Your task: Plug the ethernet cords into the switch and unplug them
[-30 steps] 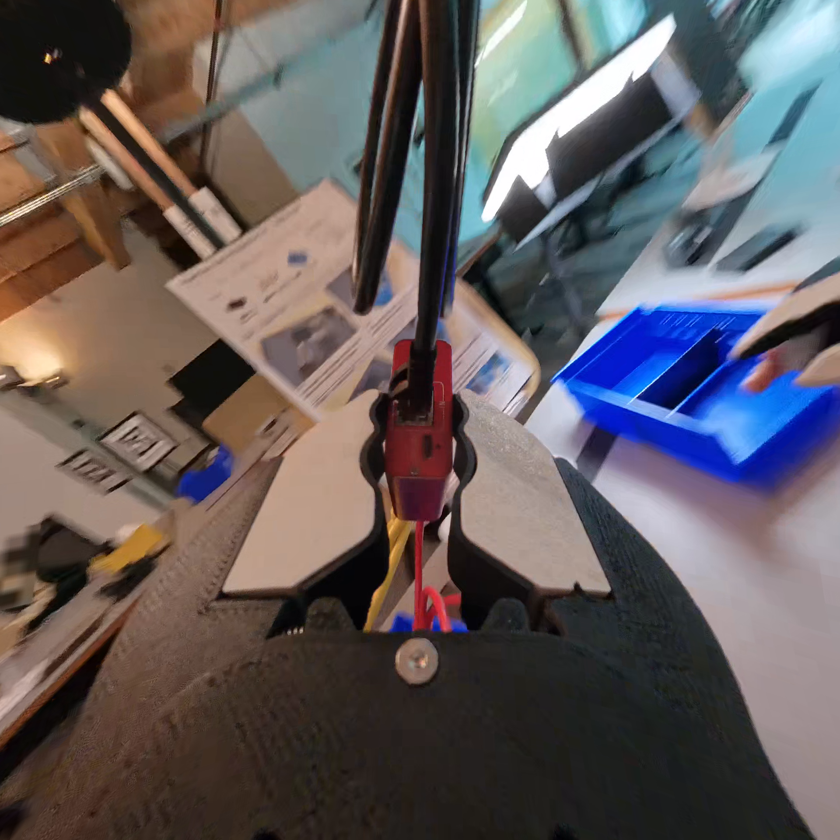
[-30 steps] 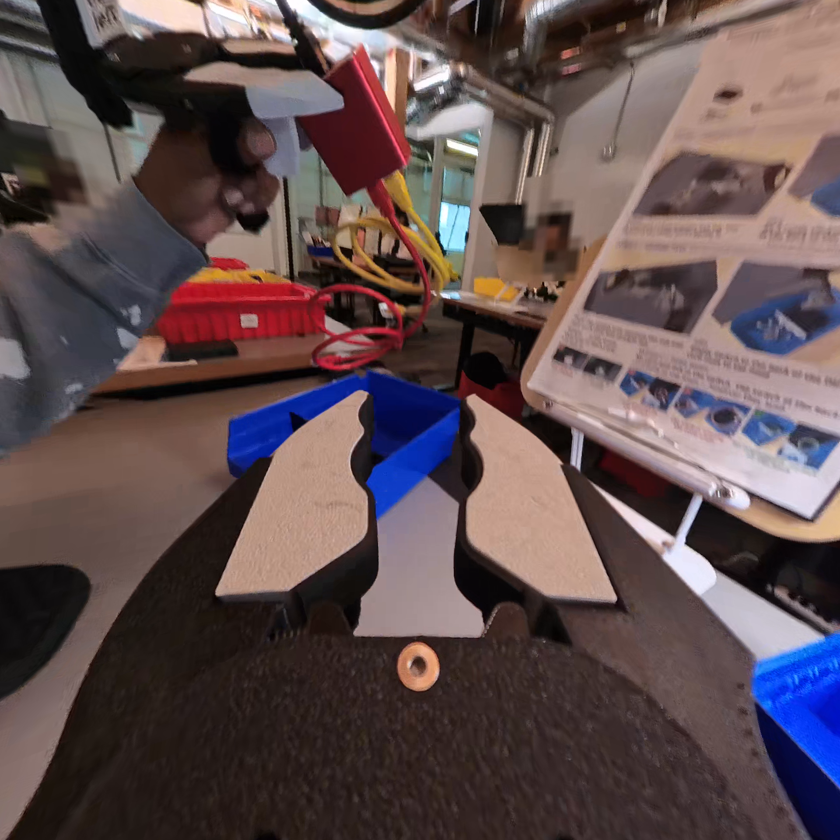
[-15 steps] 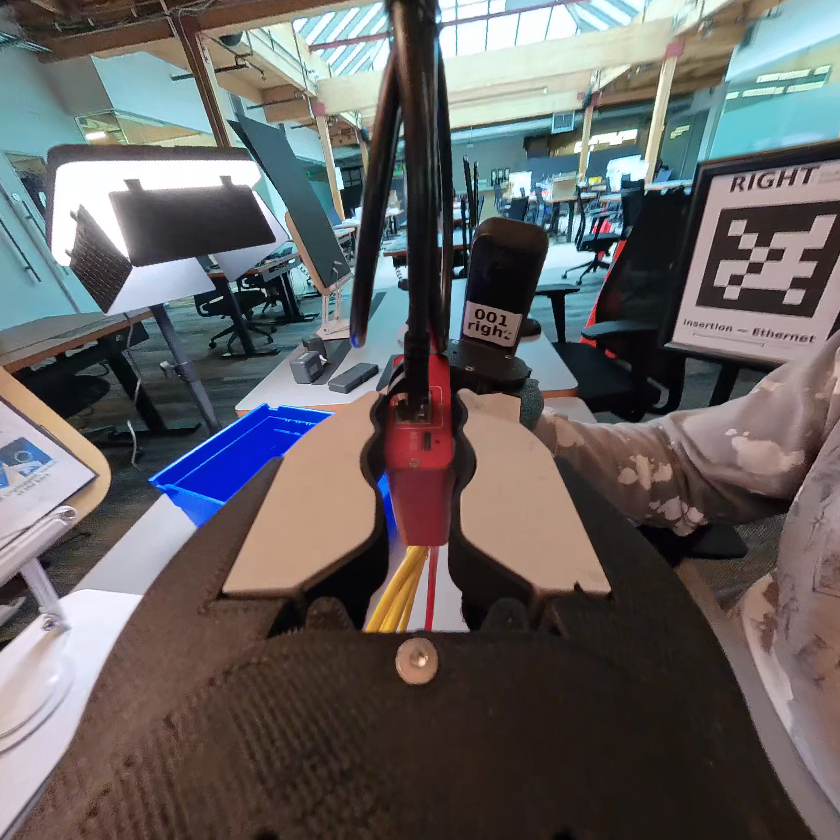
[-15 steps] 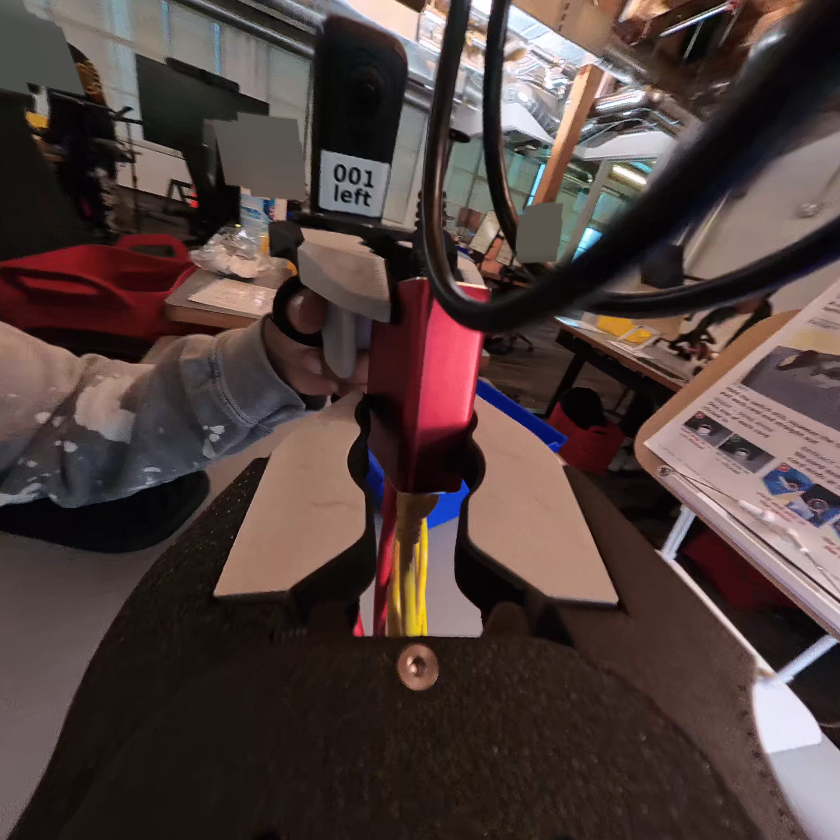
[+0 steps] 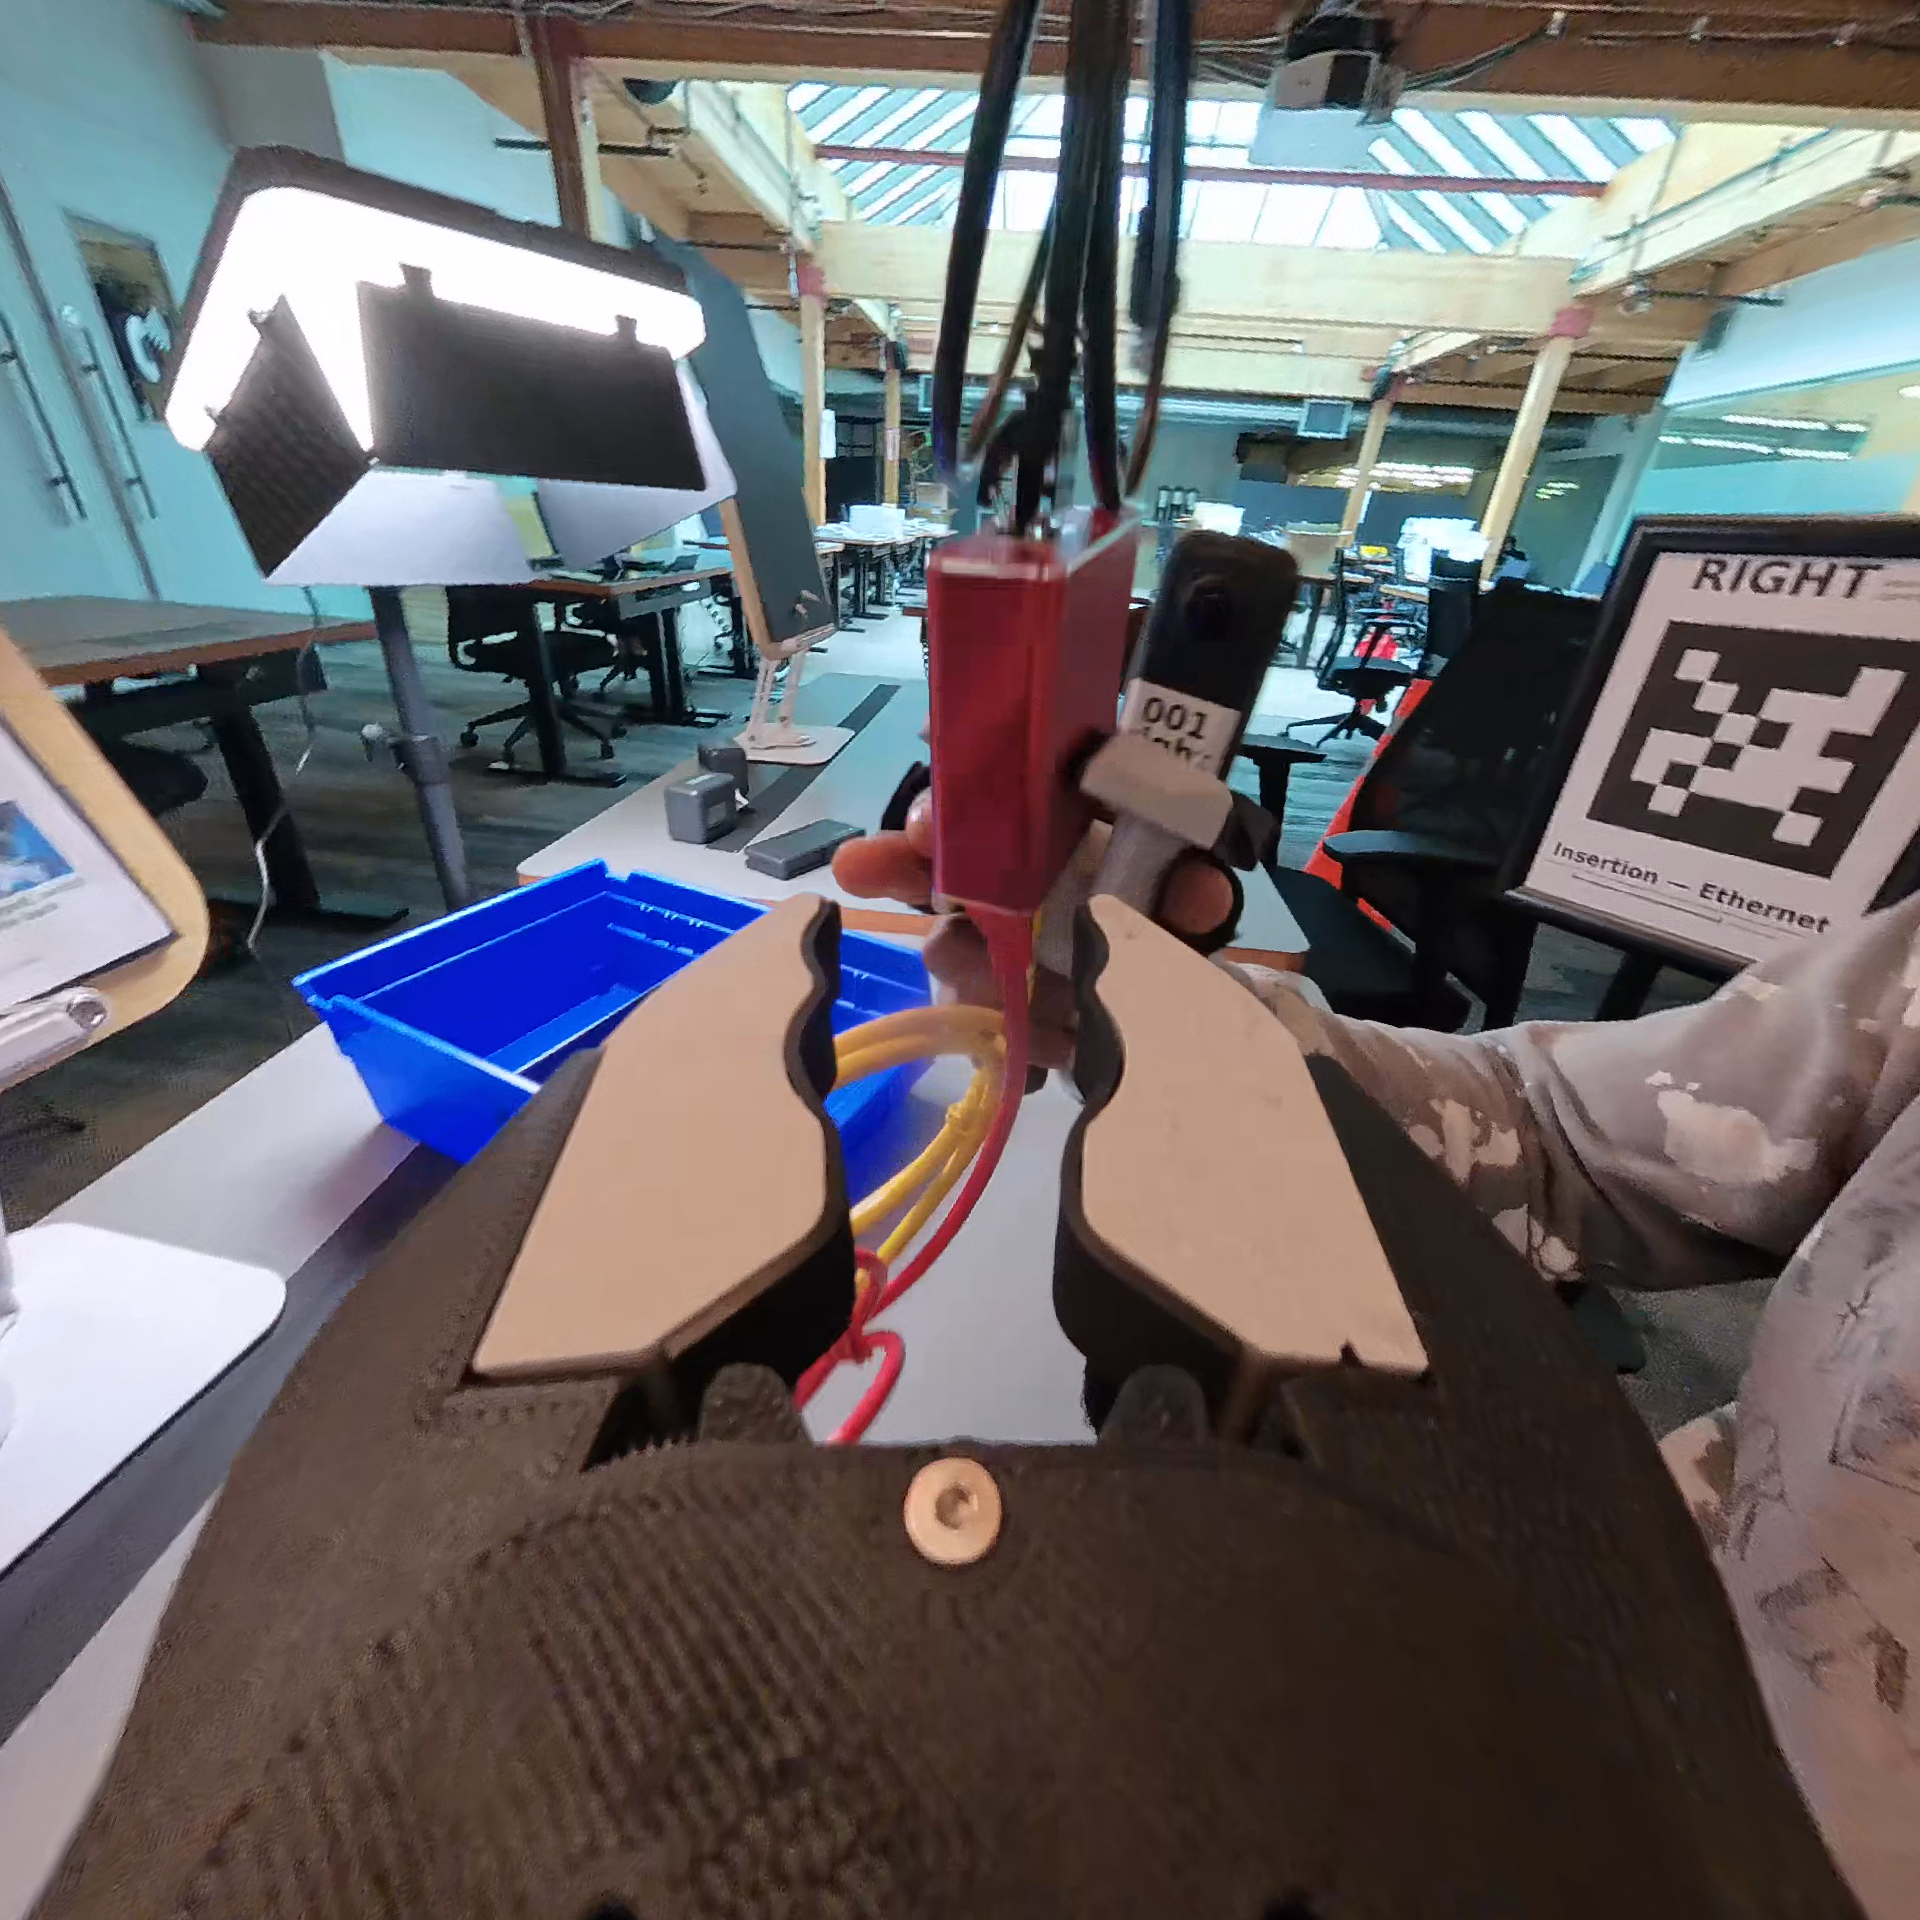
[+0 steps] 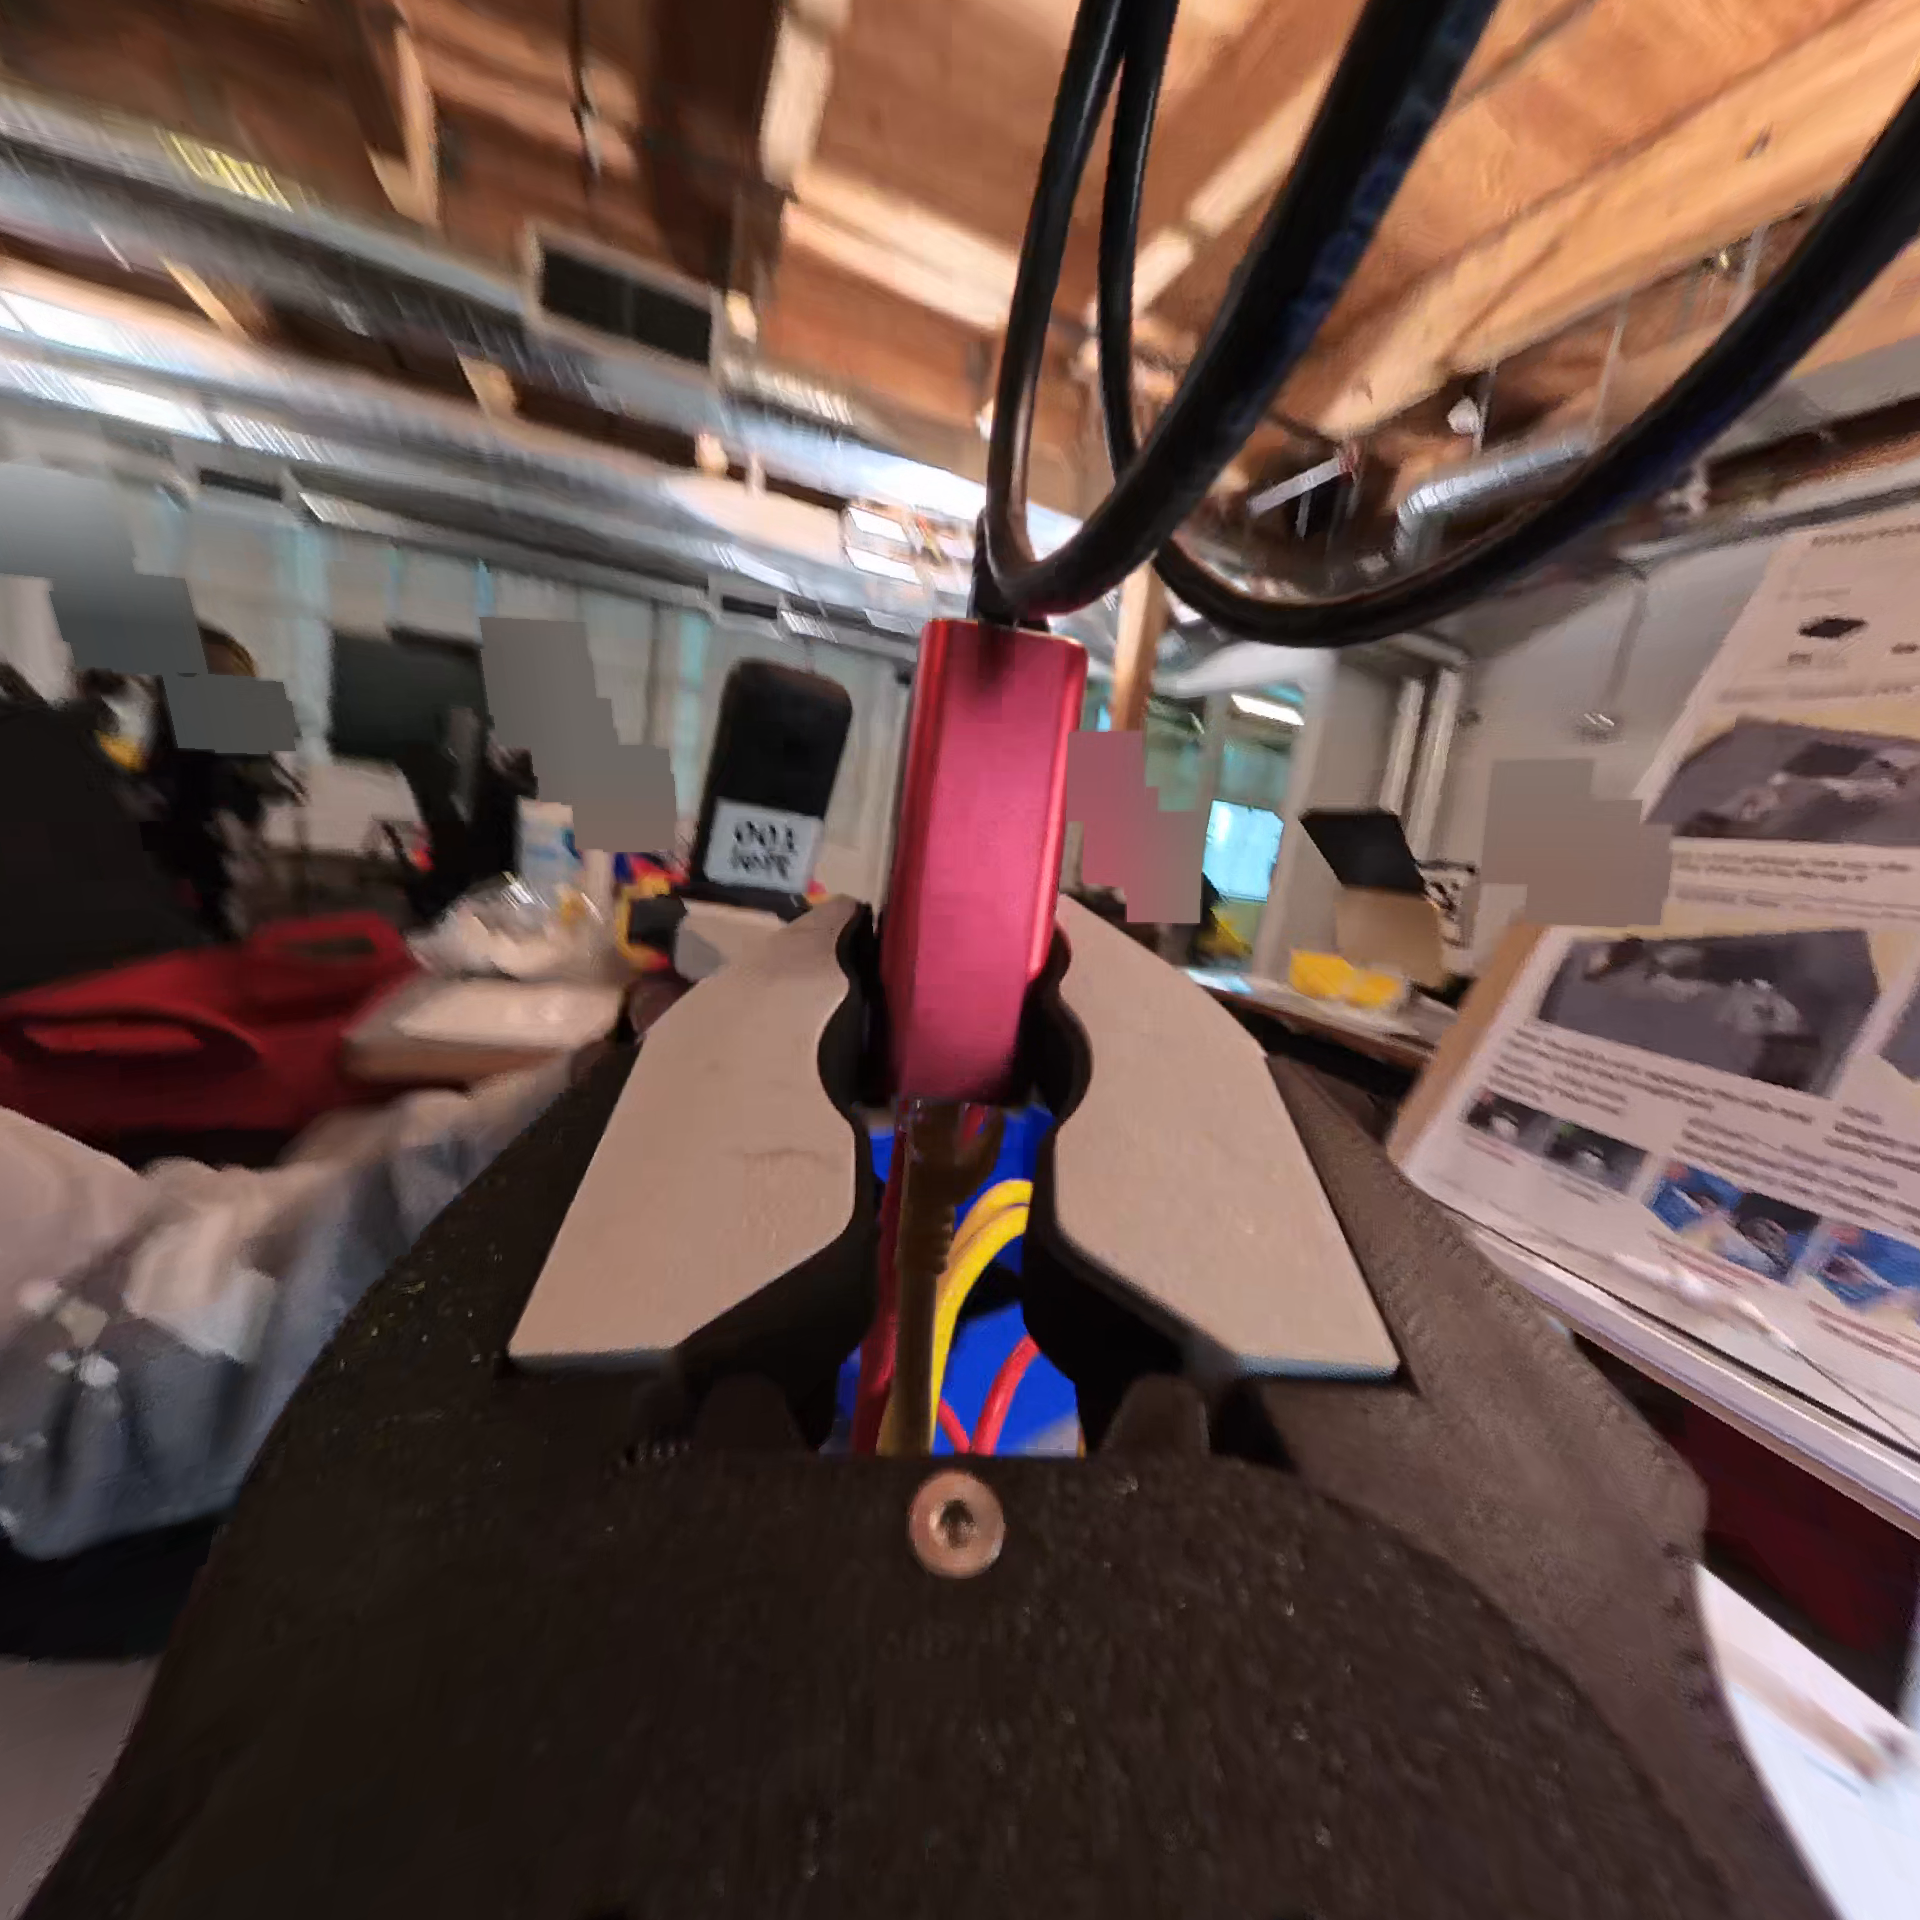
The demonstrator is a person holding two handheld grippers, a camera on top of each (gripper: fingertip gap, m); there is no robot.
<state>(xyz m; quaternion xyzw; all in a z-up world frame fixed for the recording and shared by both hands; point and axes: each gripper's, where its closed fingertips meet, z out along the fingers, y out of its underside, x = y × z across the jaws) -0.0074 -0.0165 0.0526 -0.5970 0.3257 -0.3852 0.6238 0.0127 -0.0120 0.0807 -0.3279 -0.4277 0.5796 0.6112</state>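
The red switch hangs upright in the air, and my right gripper is shut on its lower end, both pads pressing its sides. Black cables run up from its top. Yellow cords and a red cord are plugged into its underside and hang down. In the left wrist view the switch stands just beyond my left gripper, which is open and empty. The red cord and yellow cords drop between its fingers without being pressed. The right gripper's finger grips the switch's side there.
A blue bin sits on the grey table to the left. A lit panel lamp stands behind it, a framed marker sign at the right. A poster board stands at the right and a red bag at the left.
The switch passed from my left gripper to my right. The left pads opened and drew back from it; the right pads, open around it half a second ago, closed on it.
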